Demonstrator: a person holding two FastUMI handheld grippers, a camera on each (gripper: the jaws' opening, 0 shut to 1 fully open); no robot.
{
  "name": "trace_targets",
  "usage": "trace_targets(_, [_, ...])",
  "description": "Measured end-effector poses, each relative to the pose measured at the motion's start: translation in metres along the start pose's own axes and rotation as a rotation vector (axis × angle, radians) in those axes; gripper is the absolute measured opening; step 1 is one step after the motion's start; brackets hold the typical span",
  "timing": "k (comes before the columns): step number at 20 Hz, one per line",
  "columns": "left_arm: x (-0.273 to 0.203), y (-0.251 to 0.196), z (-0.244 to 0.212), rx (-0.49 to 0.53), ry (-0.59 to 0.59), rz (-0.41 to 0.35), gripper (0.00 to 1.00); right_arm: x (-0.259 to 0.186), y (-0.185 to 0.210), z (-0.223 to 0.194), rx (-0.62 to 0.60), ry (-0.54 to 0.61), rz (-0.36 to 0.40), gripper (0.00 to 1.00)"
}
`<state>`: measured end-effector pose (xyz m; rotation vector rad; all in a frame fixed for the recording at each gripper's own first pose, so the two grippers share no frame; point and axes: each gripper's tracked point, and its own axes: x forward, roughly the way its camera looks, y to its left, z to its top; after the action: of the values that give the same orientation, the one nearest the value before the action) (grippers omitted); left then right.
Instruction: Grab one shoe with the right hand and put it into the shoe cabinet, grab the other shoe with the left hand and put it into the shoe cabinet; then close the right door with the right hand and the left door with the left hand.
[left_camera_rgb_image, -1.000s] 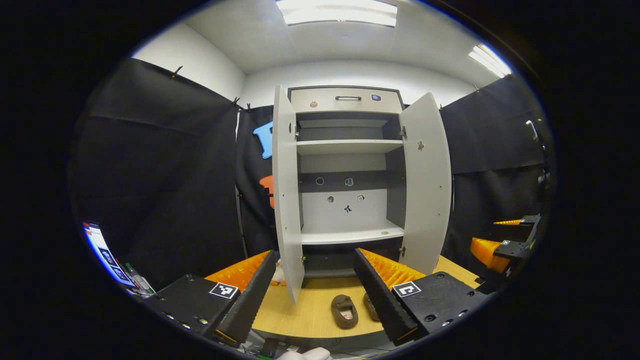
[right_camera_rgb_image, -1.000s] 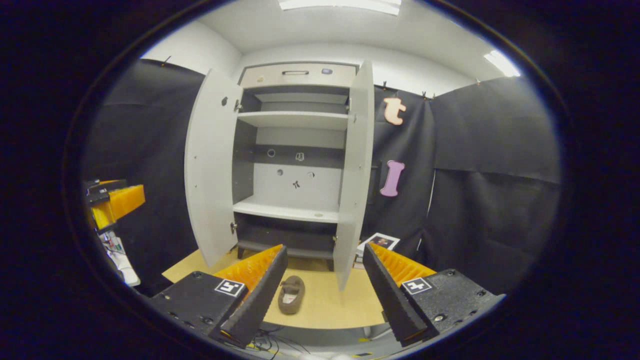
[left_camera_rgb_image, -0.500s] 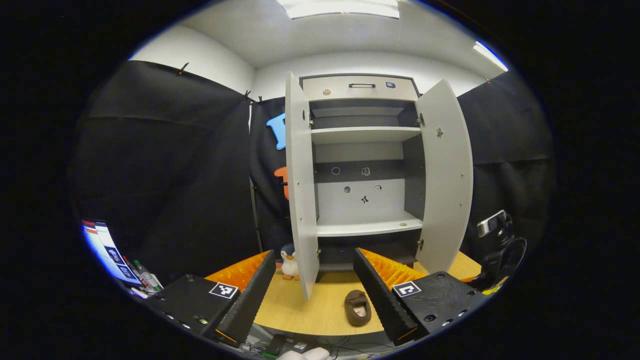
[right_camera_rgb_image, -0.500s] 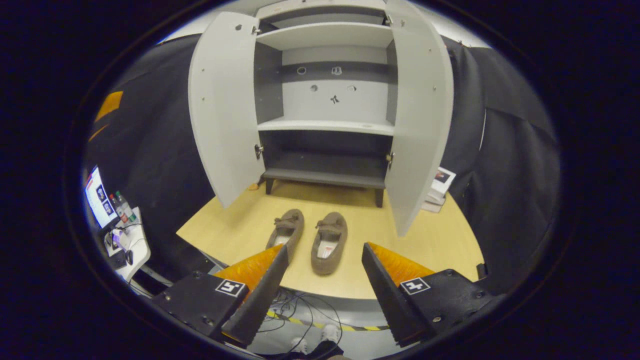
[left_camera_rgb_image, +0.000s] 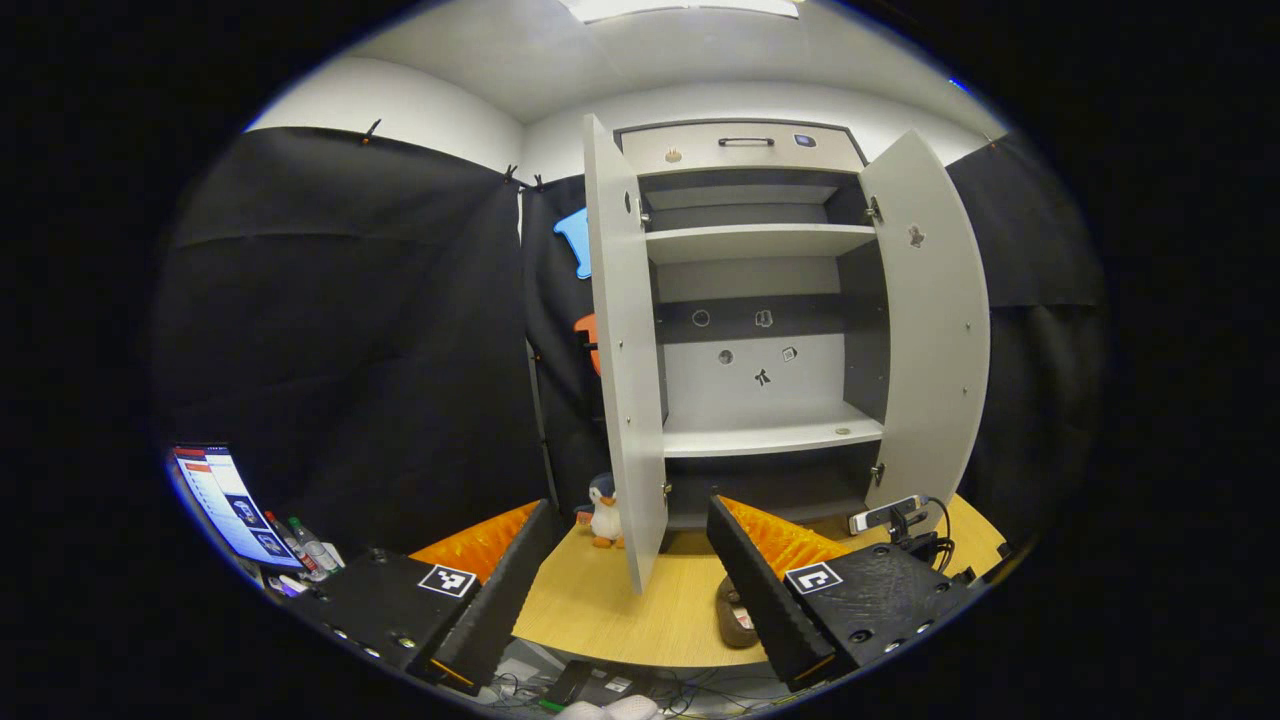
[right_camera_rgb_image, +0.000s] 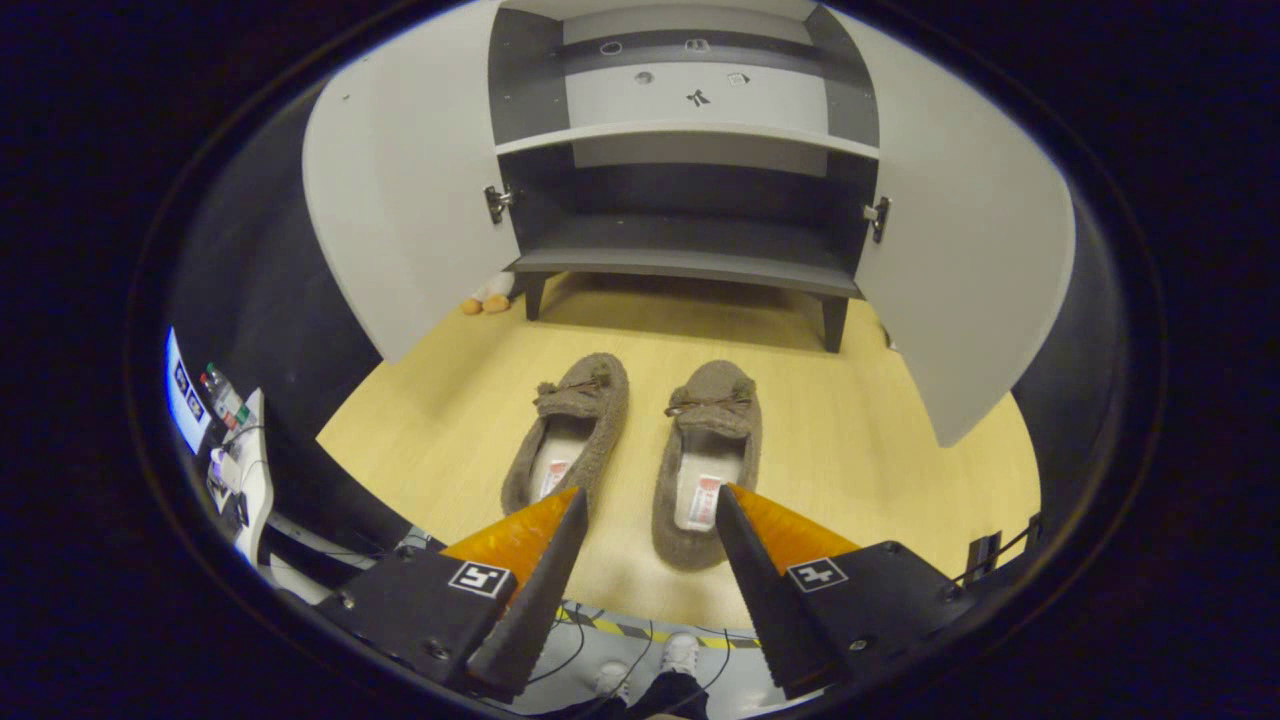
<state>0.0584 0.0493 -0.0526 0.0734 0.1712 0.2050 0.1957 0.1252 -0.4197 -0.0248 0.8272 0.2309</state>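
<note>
Shoes (right_camera_rgb_image: 640, 450) lie side by side on wooden tabletop (right_camera_rgb_image: 850, 440); both claws gape, holding nothing.

Both slippers (right_camera_rgb_image: 570, 430) (right_camera_rgb_image: 705, 450) look like fuzzy, matt brown cloth with a plush pile and paler smooth insoles. The table (right_camera_rgb_image: 850, 440) shows a pale wood-grain finish, smooth and lightly sheened. The shoe cabinet (left_camera_rgb_image: 760, 400) has smooth matt grey panels, its doors (right_camera_rgb_image: 400, 220) (right_camera_rgb_image: 960, 260) alike, with small shiny metal hinges (right_camera_rgb_image: 495, 200). A soft plush penguin (left_camera_rgb_image: 603, 510) stands beside it.
</note>
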Motion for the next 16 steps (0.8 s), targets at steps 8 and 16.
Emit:
trace_targets(8, [0.035,0.009,-0.004,-0.004,0.040,0.095,0.96,0.074,-0.017,-0.001,0.035,0.081,-0.035,0.80])
trace_targets(16, [0.060,0.001,-0.013,0.000,0.087,0.138,0.96,0.135,-0.030,0.027,0.151,0.047,-0.063,0.74])
